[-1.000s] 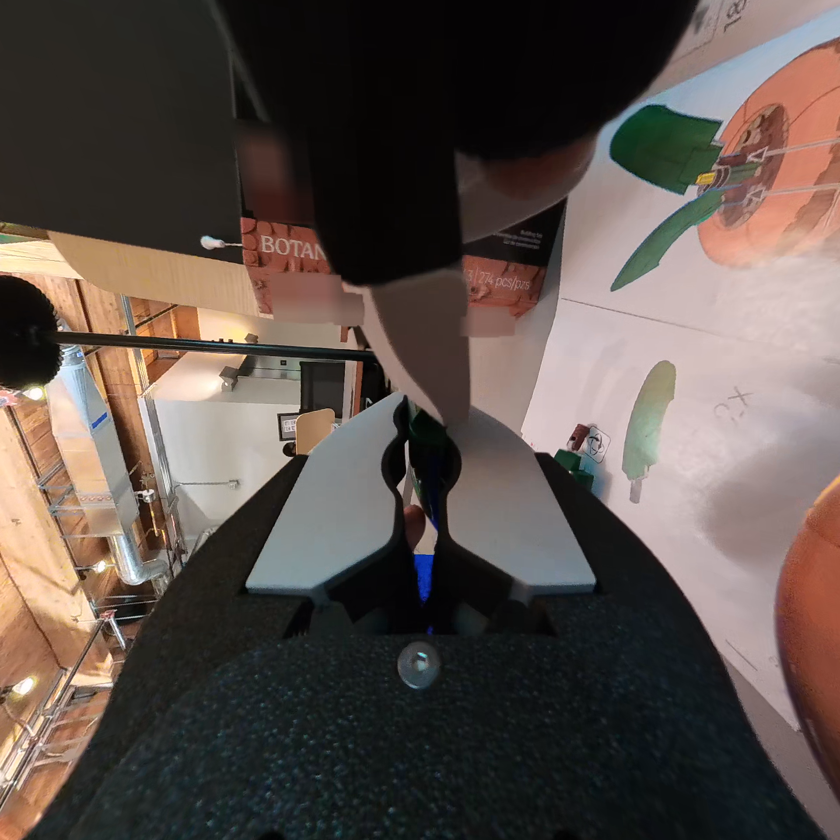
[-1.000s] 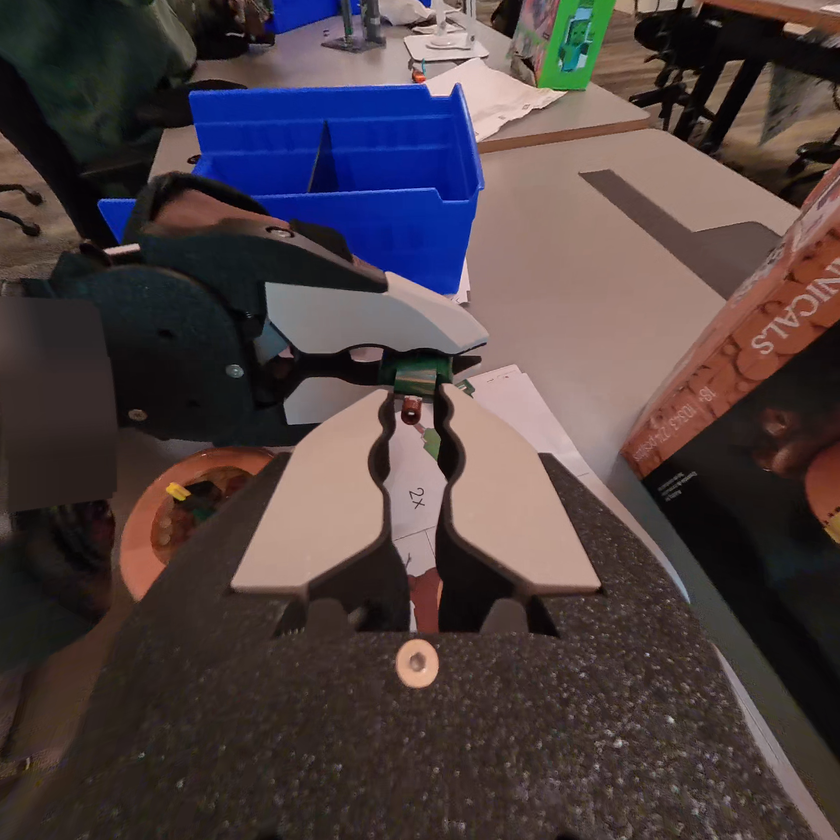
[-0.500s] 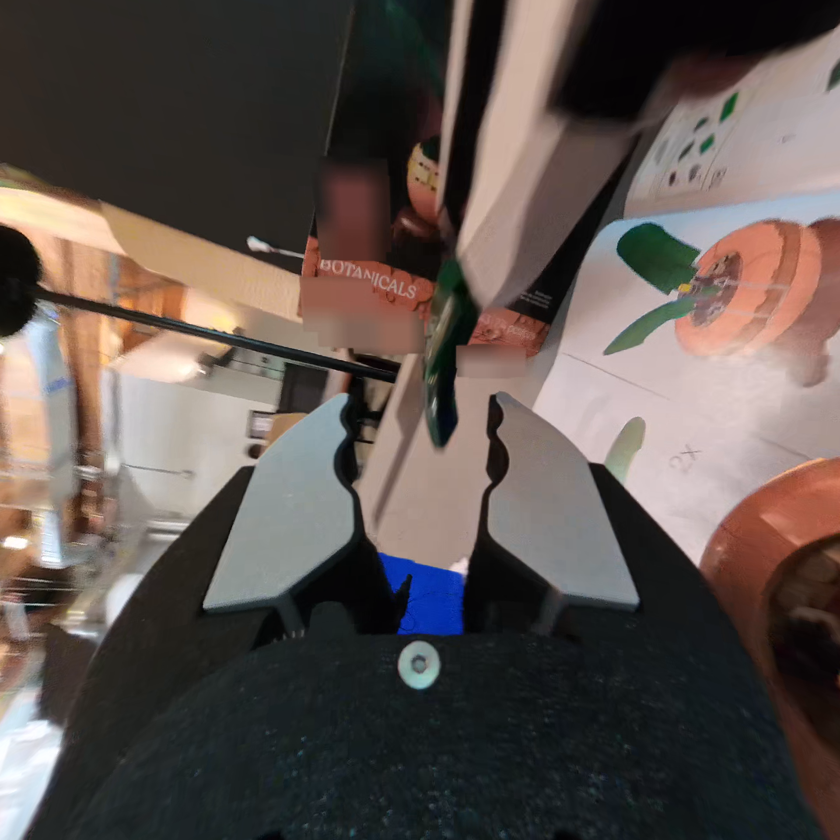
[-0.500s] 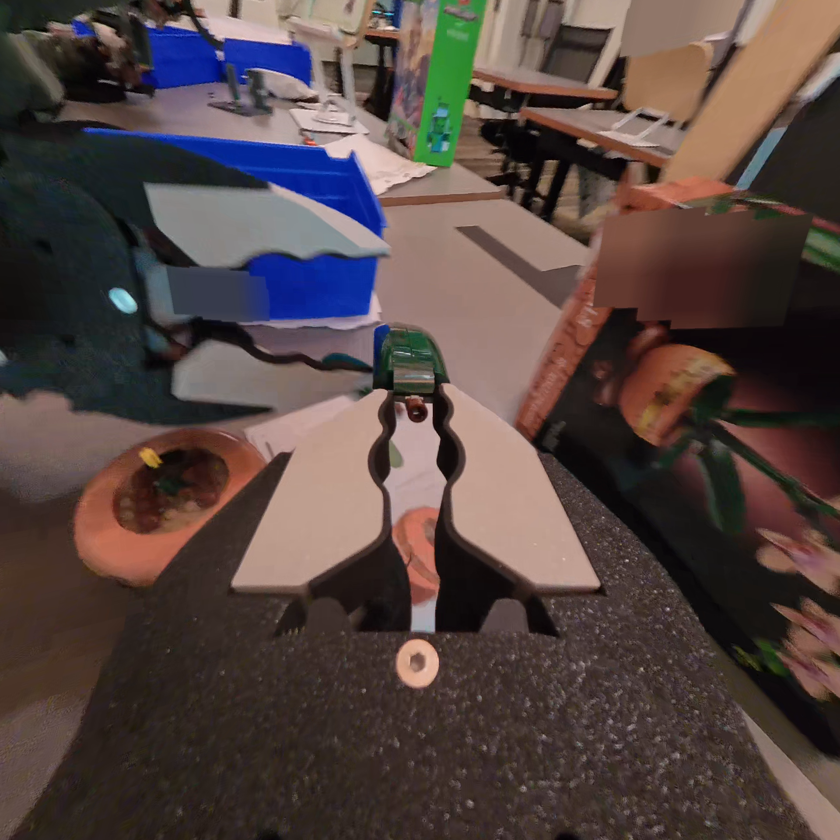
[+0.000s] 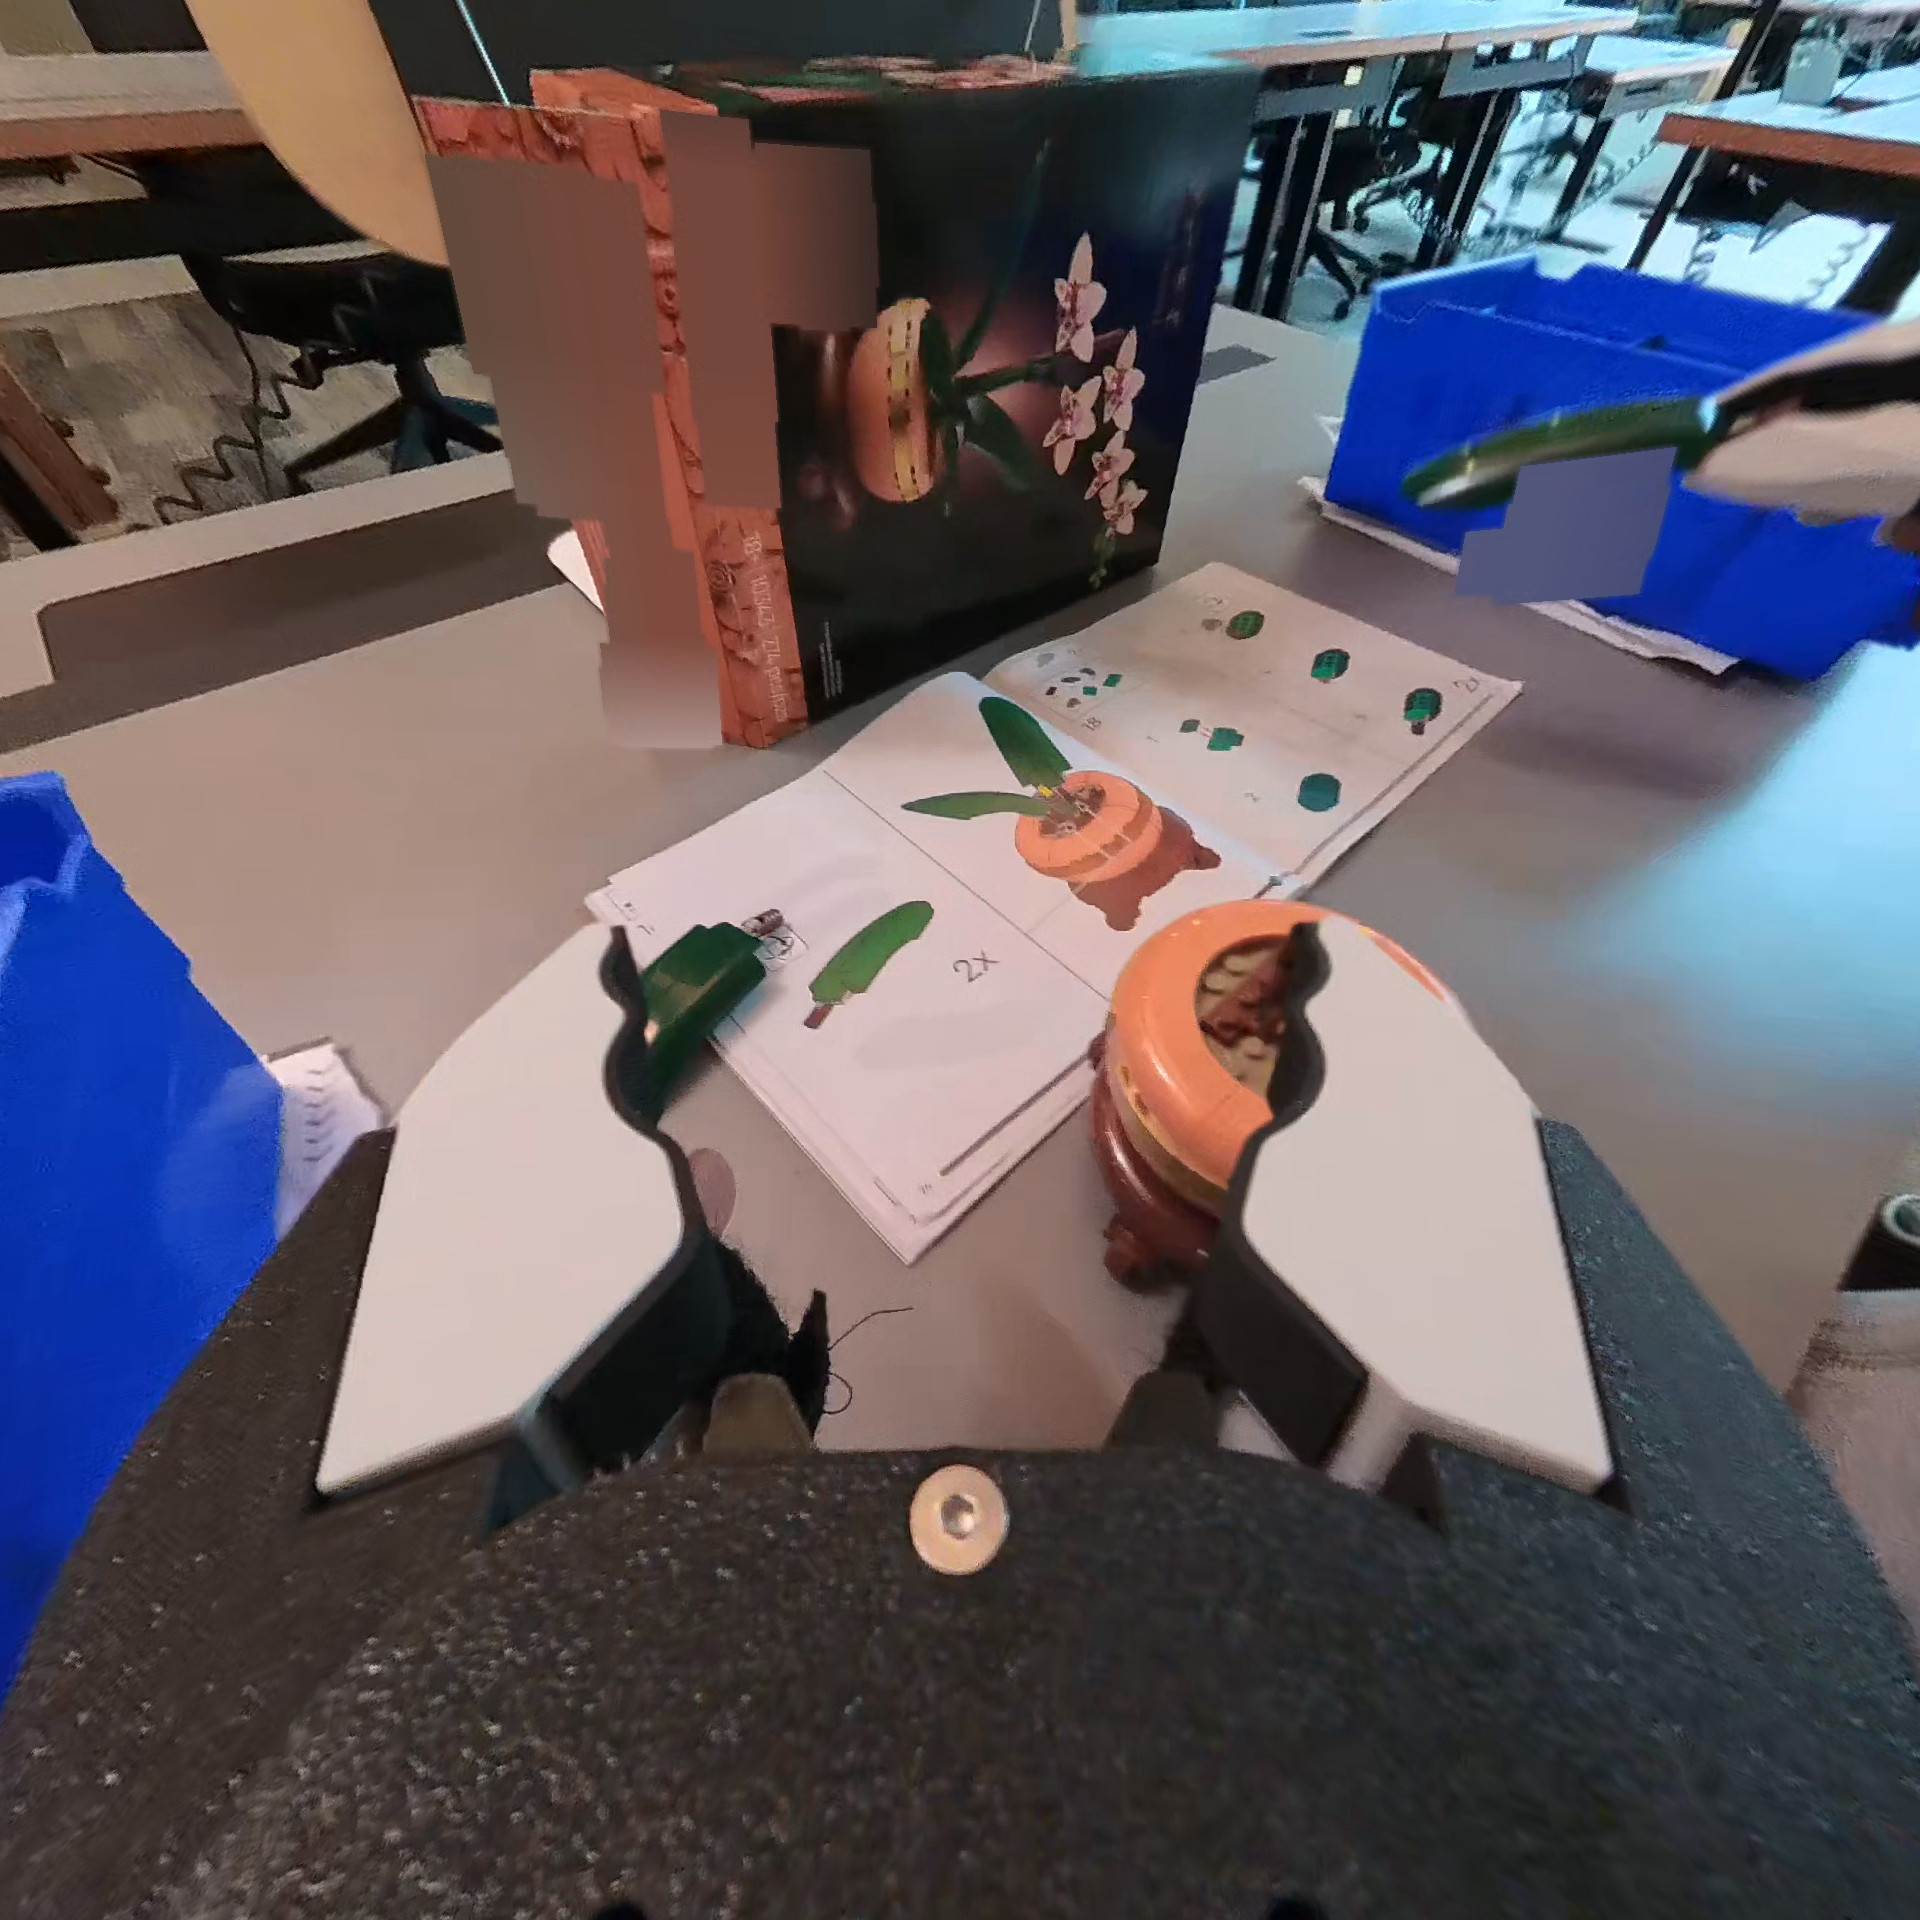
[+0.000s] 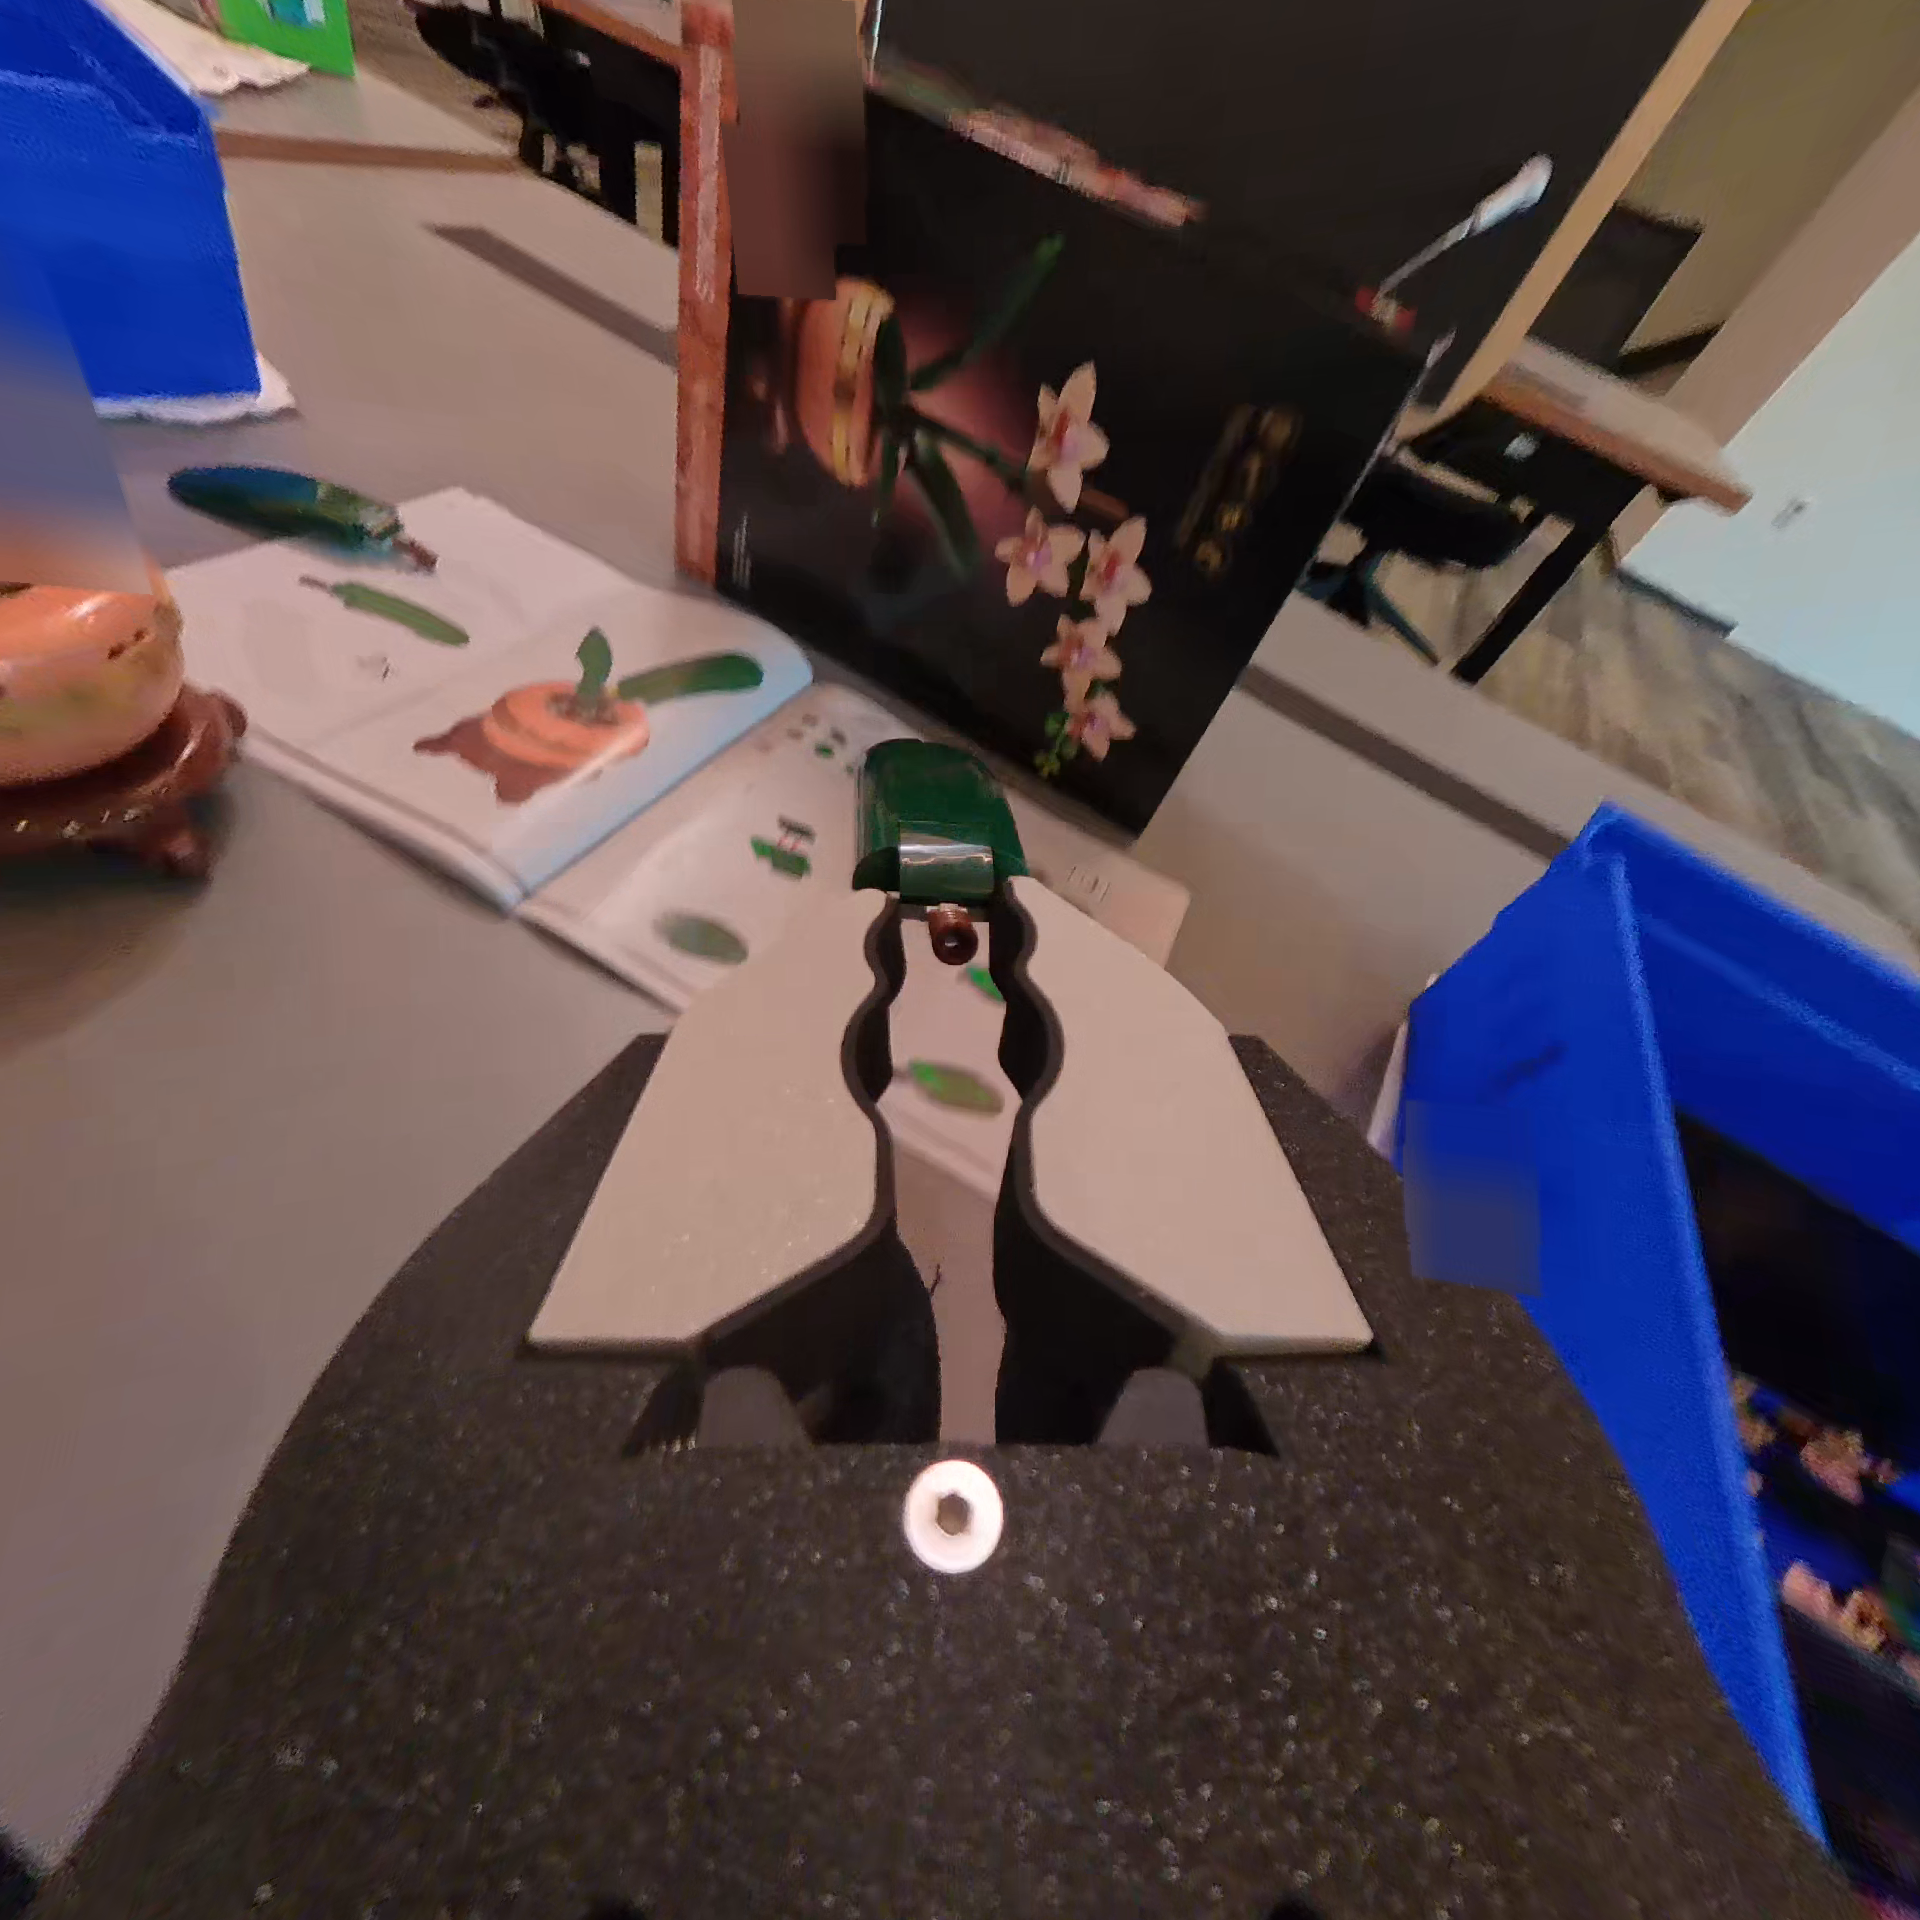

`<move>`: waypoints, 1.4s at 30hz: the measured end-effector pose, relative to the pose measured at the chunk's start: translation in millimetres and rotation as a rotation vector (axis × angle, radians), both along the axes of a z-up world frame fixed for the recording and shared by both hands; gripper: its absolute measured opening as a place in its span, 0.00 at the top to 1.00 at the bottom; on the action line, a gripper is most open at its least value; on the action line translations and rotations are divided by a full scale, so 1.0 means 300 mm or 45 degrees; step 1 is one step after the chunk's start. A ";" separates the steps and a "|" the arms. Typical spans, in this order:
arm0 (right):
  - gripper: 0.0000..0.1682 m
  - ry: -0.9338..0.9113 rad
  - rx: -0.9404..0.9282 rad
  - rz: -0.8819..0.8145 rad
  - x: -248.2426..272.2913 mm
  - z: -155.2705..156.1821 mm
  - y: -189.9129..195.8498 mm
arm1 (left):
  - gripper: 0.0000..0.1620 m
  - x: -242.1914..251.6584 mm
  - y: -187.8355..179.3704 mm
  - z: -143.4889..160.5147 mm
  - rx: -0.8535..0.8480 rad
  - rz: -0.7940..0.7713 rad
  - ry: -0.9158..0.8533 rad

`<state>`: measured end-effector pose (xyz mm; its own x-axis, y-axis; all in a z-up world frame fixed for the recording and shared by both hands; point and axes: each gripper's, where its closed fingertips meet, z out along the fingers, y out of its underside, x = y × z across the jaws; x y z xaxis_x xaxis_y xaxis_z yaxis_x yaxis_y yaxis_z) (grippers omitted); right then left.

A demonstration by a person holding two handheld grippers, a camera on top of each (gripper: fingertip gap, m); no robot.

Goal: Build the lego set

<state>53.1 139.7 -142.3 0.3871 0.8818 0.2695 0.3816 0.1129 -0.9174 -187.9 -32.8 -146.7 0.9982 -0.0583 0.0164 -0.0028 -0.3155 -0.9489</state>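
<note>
Left wrist view, left to right. A blue bin stands at the left edge on the grey surface. The left gripper is released, its fingers spread wide and nothing between them. Past its left fingertip, a second green leaf piece lies on the near corner of the open instruction booklet, which lies flat on the surface. Behind the booklet stands the set box, upright, printed with a potted orchid. The orange pot model on its brown base stands just beside the booklet's near edge, partly hidden by the left gripper's right finger. At the far right, another blue bin stands on the surface. In front of it the right gripper enters from the edge, carrying a green leaf piece held above the surface.

Right wrist view, left to right. The pot model stands at the left edge, the booklet lies beside it, and the second leaf piece lies at the booklet's far corner. The box stands behind. The right gripper is clenched on the green leaf piece at the fingertips. A small brown stem end shows between the fingers. A blue bin sits at the right, with small pieces inside.
</note>
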 end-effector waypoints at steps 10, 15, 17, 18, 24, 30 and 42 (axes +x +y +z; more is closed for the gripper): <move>0.91 0.088 -0.300 0.302 -0.123 -0.155 -0.168 | 0.41 0.056 -0.008 0.024 0.083 -0.076 -0.188; 0.91 0.087 -0.334 0.428 -0.270 -0.158 -0.219 | 0.55 -0.048 -0.010 -0.013 0.041 0.139 -0.101; 0.91 0.083 -0.325 0.442 -0.317 -0.163 -0.228 | 0.65 -0.108 -0.013 -0.041 0.013 0.262 -0.022; 0.91 0.078 -0.314 0.435 -0.337 -0.166 -0.226 | 0.73 -0.131 -0.015 -0.052 0.001 0.304 0.023; 0.91 0.014 -0.281 0.465 -0.389 -0.191 -0.192 | 0.95 -0.190 0.023 -0.138 -0.169 0.317 0.262; 0.91 0.035 -0.292 0.624 -0.379 -0.186 -0.190 | 1.00 -0.181 0.064 -0.160 -0.150 0.204 0.288; 0.91 -0.421 -0.070 0.913 -0.437 -0.309 -0.239 | 0.90 -0.088 0.120 -0.181 -0.054 -0.064 0.257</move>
